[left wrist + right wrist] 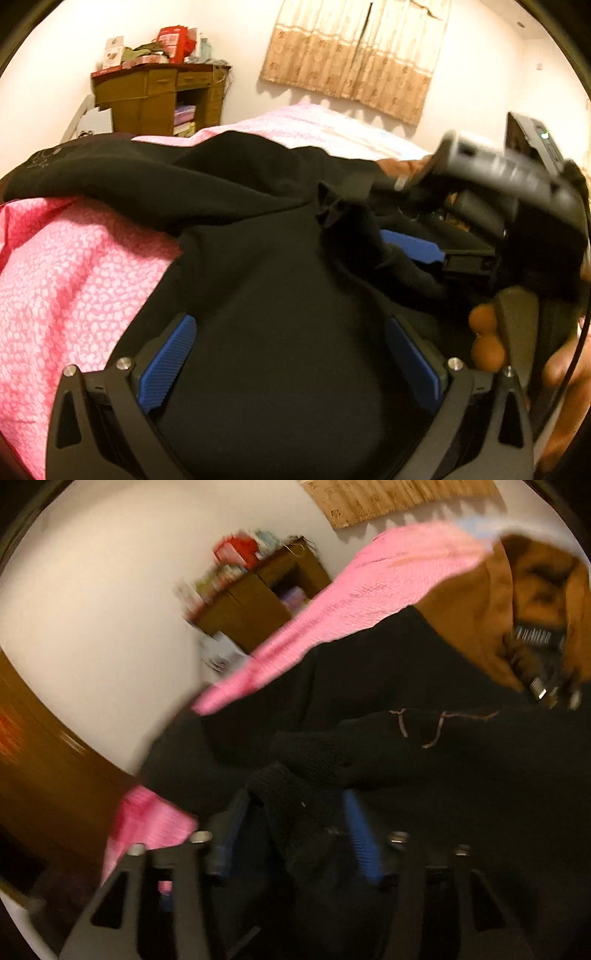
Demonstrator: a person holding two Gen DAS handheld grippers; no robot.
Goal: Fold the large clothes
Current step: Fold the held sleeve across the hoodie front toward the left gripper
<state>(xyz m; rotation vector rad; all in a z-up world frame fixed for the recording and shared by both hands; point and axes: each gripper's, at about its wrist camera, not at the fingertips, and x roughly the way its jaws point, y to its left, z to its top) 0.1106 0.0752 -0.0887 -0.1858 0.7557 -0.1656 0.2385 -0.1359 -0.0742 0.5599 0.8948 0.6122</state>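
Left tool (291,354) spread wide, blue pads (168,363) well apart, nothing pinched; black garment (266,280) lies flat under and ahead of it, filling the gap between the fingers without being squeezed; garment spreads over the pink bedspread (70,280), which shows to the tool's left; right tool (410,245) sits ahead and to the right of the left tool, with a bunched fold of the black cloth at its blue pad; a hand (491,339) wraps its handle.

Right wrist view heavily motion-blurred; right tool (295,834) has a thick wad of black garment (424,686) between its fingers, blue pad (364,843) pressed against the cloth on one side, so clamped on the garment; brown jacket (476,627) lies beyond the tool to the upper right, touching the black cloth; pink bedspread (354,602) beyond; wooden cabinet (159,96) with clutter on top far ahead by the wall; curtain (354,55) on the wall behind the bed.
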